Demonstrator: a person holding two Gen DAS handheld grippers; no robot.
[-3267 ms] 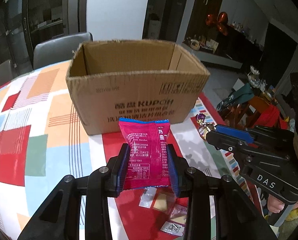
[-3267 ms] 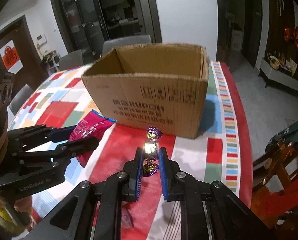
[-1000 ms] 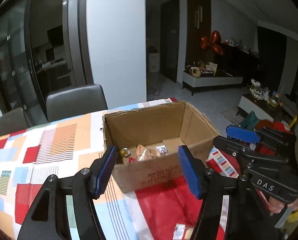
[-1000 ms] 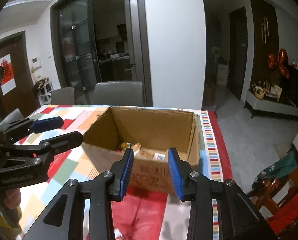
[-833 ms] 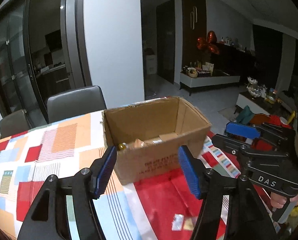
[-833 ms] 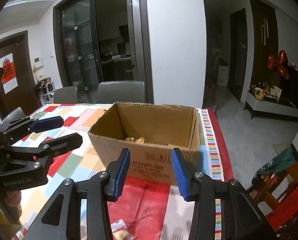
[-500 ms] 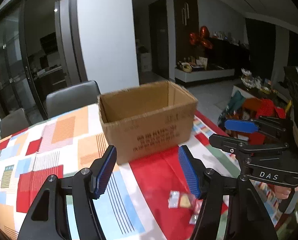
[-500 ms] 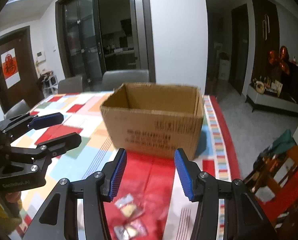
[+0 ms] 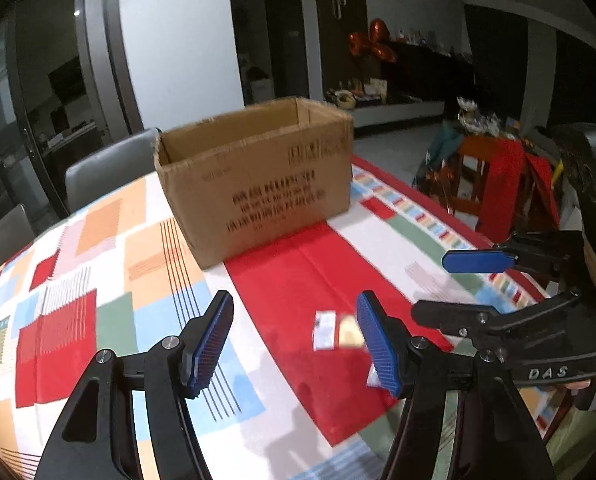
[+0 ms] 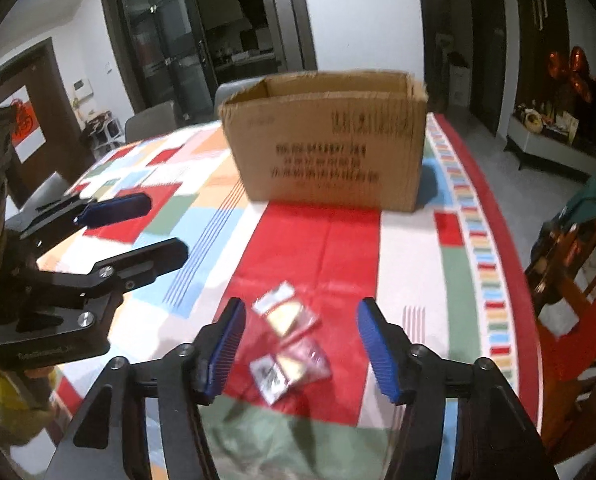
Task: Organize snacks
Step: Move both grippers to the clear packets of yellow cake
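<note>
**Operator:** Status of each claw?

**Technician:** The right claw (image 10: 299, 346) is released and its jaws have just been opening. Nothing is between the pads; the snack packets (image 10: 288, 340) lie on the counter (image 10: 409, 240) below and ahead of the gap, untouched. The left claw (image 9: 294, 344) is also released and carries nothing.

**Operator:** Location of the work items?

**Technician:** Two small clear packets lie flat on the red panel of the counter cloth, just beside each other, possibly overlapping at one edge; blur prevents a firm reading. In the left wrist view one packet (image 9: 335, 330) shows close to the right-hand pad. The cardboard box (image 10: 325, 140), open at the top, stands further back on the counter, well apart from the packets. Its contents are not visible from here.

**Operator:** Handling properties?

**Technician:** Judged from appearance: very light, thin, soft film wrappers with a small flat piece inside. The film is likely slippery and lies flush with the cloth, so an edge is hard to catch. The contents may be brittle; apply moderate pressure only.

**Operator:** Recommended grip point?

**Technician:** Take one packet at a time. Straddle the narrow width across the filled middle, not the empty sealed end, which would fold and slip. Approach steeply so that one pad can slide under an edge.
</note>
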